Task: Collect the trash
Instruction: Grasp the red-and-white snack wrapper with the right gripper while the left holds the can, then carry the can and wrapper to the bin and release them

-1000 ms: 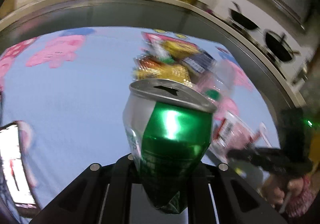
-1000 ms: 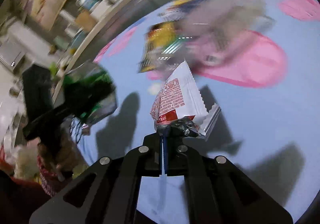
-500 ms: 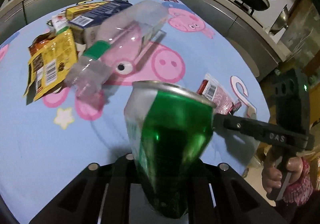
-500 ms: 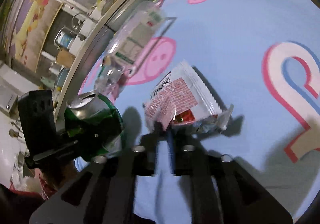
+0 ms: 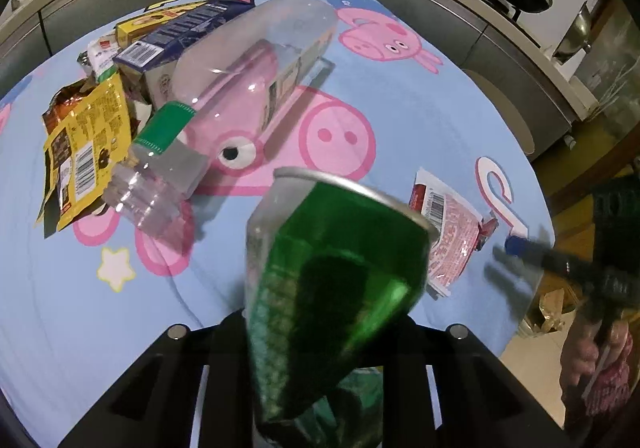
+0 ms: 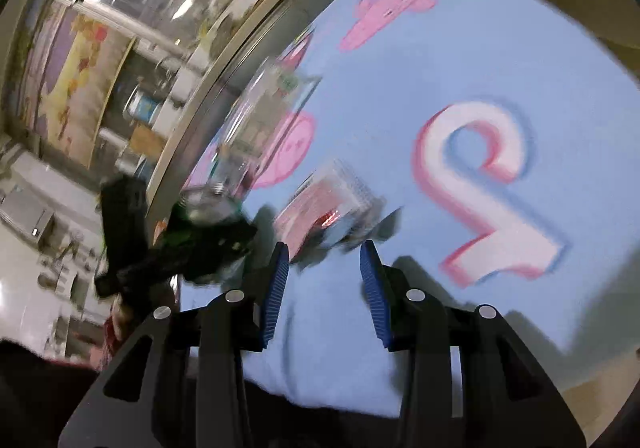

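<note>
Can (image 5: 336, 280) of green metal sits clamped in the left gripper (image 5: 320, 332), tilted, with its silver rim pointing forward and a little to the right — the black fingers press its lower body from both sides. The can hangs above the light blue tablecloth (image 5: 60, 308) with pink pig drawings.

Ahead of this gripper and to its left lies a clear plastic bottle (image 5: 236, 96) on its side, its green cap (image 5: 162, 128) toward the gripper. Further left of the bottle is a yellow snack wrapper (image 5: 86, 152), and behind it a dark blue carton (image 5: 176, 36); these touch or overlap each other in one heap.

To the right of the can, on the cloth near the table edge, lies a pink and red packet (image 5: 452, 236) with a barcode. The right gripper (image 6: 324, 260) has its blue-padded fingers (image 6: 276, 284) spread wide and holds nothing; the packet (image 6: 320, 208) is just in front of the gap, blurred, resting on the cloth — I cannot tell whether the fingertips touch it. In this right wrist view the left gripper (image 6: 200, 244) with the can shows at the left, beside the packet.
</note>
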`<state>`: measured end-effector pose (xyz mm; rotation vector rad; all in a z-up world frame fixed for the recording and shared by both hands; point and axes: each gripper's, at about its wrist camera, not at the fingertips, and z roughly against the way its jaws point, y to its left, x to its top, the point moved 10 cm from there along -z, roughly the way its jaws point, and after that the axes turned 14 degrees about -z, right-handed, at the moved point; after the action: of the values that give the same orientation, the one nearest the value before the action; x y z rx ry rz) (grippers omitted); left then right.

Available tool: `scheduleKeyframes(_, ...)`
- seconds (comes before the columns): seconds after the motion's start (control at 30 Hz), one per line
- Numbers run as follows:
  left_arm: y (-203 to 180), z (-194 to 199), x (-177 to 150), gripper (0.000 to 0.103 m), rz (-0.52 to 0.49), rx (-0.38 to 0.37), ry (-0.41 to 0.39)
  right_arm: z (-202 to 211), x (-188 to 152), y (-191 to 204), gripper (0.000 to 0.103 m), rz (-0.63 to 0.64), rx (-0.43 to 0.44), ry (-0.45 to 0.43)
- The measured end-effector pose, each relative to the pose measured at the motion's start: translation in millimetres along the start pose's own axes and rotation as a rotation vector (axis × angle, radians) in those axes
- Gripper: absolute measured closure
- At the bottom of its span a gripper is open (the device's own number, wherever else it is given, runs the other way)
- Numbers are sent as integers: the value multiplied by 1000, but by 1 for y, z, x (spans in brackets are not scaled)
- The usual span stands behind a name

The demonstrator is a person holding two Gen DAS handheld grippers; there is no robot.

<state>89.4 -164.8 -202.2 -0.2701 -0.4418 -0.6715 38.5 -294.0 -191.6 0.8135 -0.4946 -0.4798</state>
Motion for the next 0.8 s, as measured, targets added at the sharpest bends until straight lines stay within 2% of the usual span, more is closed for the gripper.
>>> scheduleKeyframes(0.07, -5, -2, 4, 86, -13, -5, 0, 2, 9, -8, 65, -19, -13, -16)
scheduleKeyframes(0.13, -10, 0, 8, 87, -24, -15, -6, -3, 9, -13, 65, -50, -10, 7)
scheduleKeyframes(0.27, -19, 6, 24, 88, -59, -40, -38, -7, -17, -14, 65, -148, 102, 85)
scheduleKeyframes(0.37, -24, 0, 34, 89, -66, -71, -38, -20, -29, -8, 65, -174, 125, 111)
scheduleKeyframes(0.57, -41, -24, 38, 90, -62, -166, 10, -47, -7, 3, 68, -205, 73, 23)
scheduleKeyframes(0.67, -45, -31, 37, 91, -48, -193, 25, -56, 6, 7, 79, -173, 54, -7)
scheduleKeyframes(0.7, -45, -31, 38, 91, -49, -193, 27, -60, 7, 8, 90, -171, 60, 1)
scheduleKeyframes(0.8, -43, -31, 41, 91, -33, -191, 32, -57, 13, 11, 98, -149, 63, -7)
